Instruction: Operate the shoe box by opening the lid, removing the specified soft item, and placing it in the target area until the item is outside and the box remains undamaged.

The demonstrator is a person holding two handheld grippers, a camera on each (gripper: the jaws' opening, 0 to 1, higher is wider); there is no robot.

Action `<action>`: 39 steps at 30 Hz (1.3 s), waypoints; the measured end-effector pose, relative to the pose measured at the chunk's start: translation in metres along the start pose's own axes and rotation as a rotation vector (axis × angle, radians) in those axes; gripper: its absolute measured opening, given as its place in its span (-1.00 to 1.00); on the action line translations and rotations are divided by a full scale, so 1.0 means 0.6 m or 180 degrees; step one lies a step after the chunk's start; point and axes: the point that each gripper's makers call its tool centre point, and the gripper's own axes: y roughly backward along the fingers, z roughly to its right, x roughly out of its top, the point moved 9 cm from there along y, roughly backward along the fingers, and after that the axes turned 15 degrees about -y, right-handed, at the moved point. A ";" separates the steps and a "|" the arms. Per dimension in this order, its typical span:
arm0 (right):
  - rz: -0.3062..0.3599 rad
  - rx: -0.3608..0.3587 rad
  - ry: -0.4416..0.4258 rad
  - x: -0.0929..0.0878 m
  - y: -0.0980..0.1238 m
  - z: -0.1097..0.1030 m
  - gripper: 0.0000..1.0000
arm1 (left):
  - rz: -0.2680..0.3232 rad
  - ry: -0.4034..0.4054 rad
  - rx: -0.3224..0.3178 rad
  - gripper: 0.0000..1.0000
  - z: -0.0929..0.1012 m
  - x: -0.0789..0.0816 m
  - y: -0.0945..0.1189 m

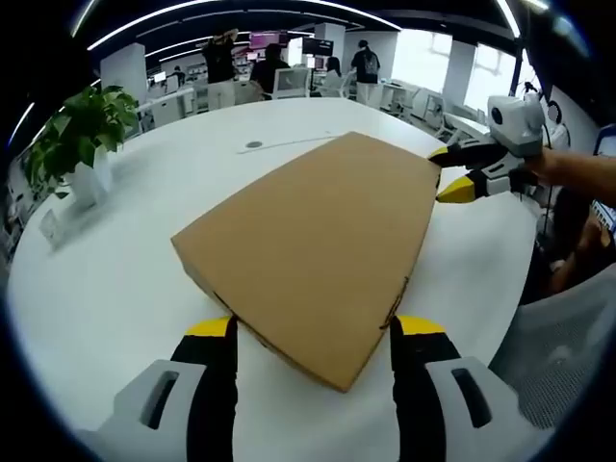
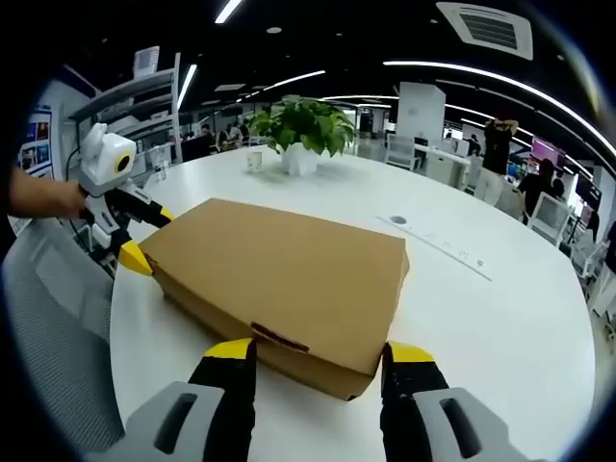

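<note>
A closed brown cardboard shoe box (image 1: 318,250) lies flat on the round white table (image 1: 115,279). My left gripper (image 1: 315,332) is open, and the box's near corner sits between its yellow-tipped jaws. At the far right corner my right gripper (image 1: 452,173) is open, its tips just off that corner. In the right gripper view the same box (image 2: 279,274) has its near edge between the wide-open jaws of my right gripper (image 2: 320,354). My left gripper (image 2: 144,238) stands open at the box's left corner, held by a hand. The lid hides whatever is inside.
A potted green plant (image 1: 82,135) (image 2: 306,130) stands on the table beyond the box. A grey chair (image 2: 48,318) is at the table's edge. A round cable port (image 2: 398,221) lies in the tabletop (image 2: 500,318). People stand among desks far behind.
</note>
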 end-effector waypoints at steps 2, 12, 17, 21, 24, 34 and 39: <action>0.0016 -0.0011 -0.0002 -0.003 0.000 -0.007 -0.06 | -0.0004 0.0006 -0.0030 0.27 -0.006 -0.003 0.002; 0.0107 -0.0080 -0.0074 -0.010 -0.003 -0.033 -0.15 | -0.0013 -0.0013 -0.0055 0.17 -0.030 -0.016 0.014; 0.0150 -0.0130 -0.0106 -0.014 -0.006 -0.048 -0.17 | 0.0010 0.0020 -0.0017 0.11 -0.040 -0.024 0.021; 0.0166 -0.0167 -0.0130 -0.016 -0.007 -0.064 -0.20 | 0.0034 0.0045 0.0007 0.07 -0.048 -0.033 0.028; 0.0167 -0.0186 -0.0129 -0.018 -0.008 -0.075 -0.24 | 0.0040 0.0061 0.0015 0.04 -0.052 -0.038 0.035; 0.0171 -0.0226 -0.0183 -0.021 -0.012 -0.108 -0.30 | -0.0022 -0.0033 -0.0063 0.01 -0.080 -0.048 0.050; 0.0154 -0.0227 -0.0187 -0.021 -0.016 -0.122 -0.34 | -0.0049 -0.0085 -0.0120 0.01 -0.094 -0.054 0.056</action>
